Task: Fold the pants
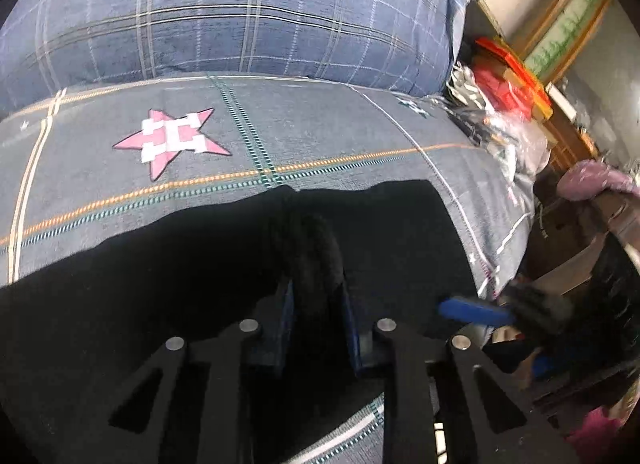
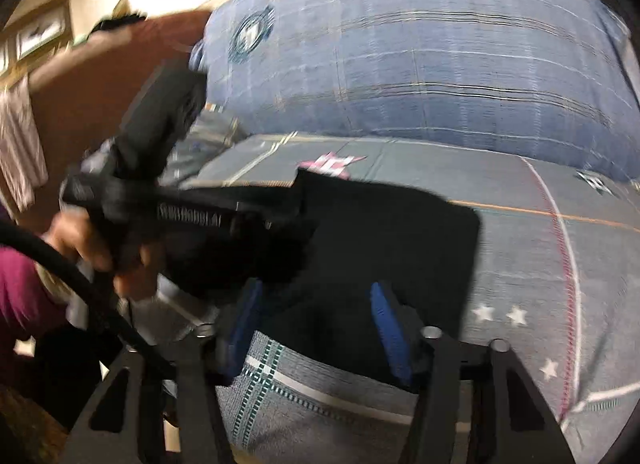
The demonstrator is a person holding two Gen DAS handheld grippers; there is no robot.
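Black pants (image 1: 160,264) lie spread on a grey patterned bedsheet (image 1: 320,131). In the left wrist view a raised ridge of the black fabric stands between the blue pads of my left gripper (image 1: 316,288), which is shut on it. The right wrist view shows the pants (image 2: 400,232) with a squared far edge. My right gripper (image 2: 316,290) hovers at their near edge, its blue pads well apart over flat fabric, pressing nothing. To its left, a hand (image 2: 80,240) holds the left gripper (image 2: 192,211), whose tip is buried in the dark cloth.
A large blue plaid duvet (image 1: 240,23) is heaped along the far side of the bed. A pink star (image 1: 172,139) is printed on the sheet beyond the pants. Red boxes and plastic bags (image 1: 508,87) crowd the bed's right edge. A maroon sleeve (image 2: 20,288) is at the left.
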